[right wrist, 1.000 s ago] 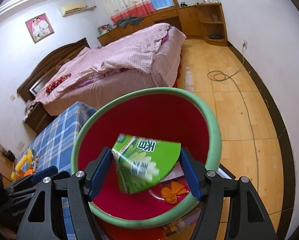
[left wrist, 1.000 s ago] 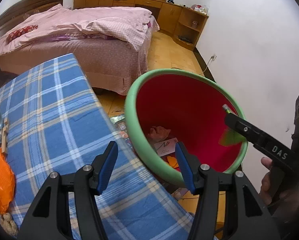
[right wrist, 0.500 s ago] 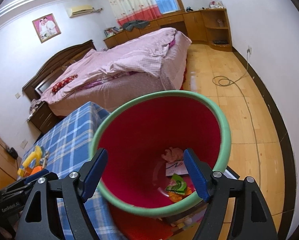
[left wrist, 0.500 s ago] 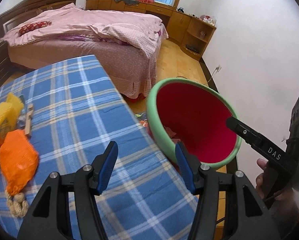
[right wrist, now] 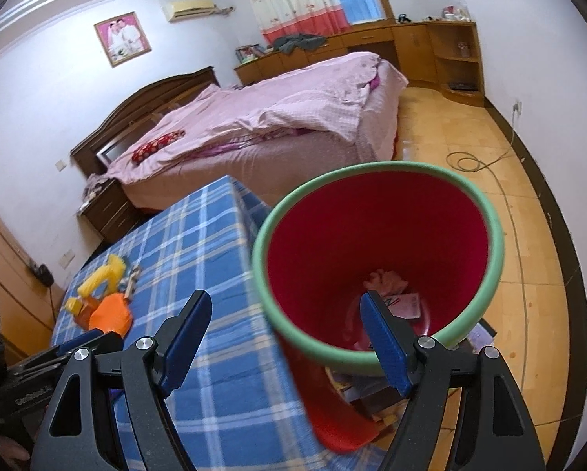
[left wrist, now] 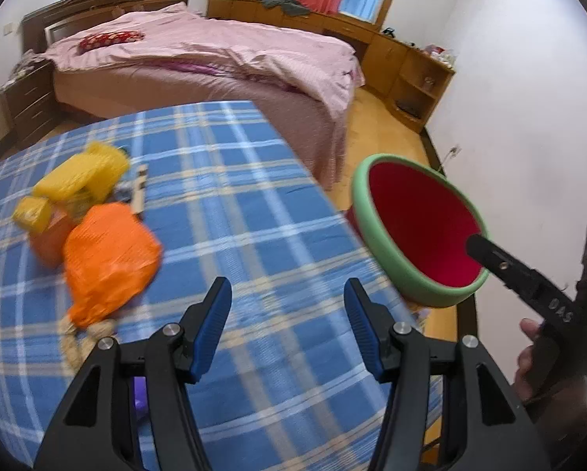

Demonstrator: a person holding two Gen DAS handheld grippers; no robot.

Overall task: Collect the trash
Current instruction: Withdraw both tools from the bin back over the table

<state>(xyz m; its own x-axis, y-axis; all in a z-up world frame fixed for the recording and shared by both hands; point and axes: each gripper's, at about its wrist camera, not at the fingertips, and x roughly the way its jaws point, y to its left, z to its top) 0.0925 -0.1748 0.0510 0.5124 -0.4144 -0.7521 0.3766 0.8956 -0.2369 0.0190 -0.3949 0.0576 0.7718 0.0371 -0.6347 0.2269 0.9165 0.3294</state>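
- Hovering over blue plaid tablecloth (left wrist: 230,204): left gripper (left wrist: 287,329), ribbed blue pads apart, nothing between them.
- Right gripper (right wrist: 285,341): jaws have just been opening, now wide and empty, above rim of trash bin (right wrist: 489,274).
- Bin: round, smooth red plastic, thick pale-green rim, standing on wooden floor just beside table edge; crumpled pinkish paper and flat printed wrappers at bottom.
- Remaining trash on cloth, well apart from bin: crinkled orange plastic bag (left wrist: 109,259), glossy yellow packaging (left wrist: 77,180) touching it, pale knotted rope-like piece (left wrist: 85,337) at bag's near end; all motion-blurred.
- Background: bed (left wrist: 223,59) with rumpled pink checked quilt, dark wood headboard.
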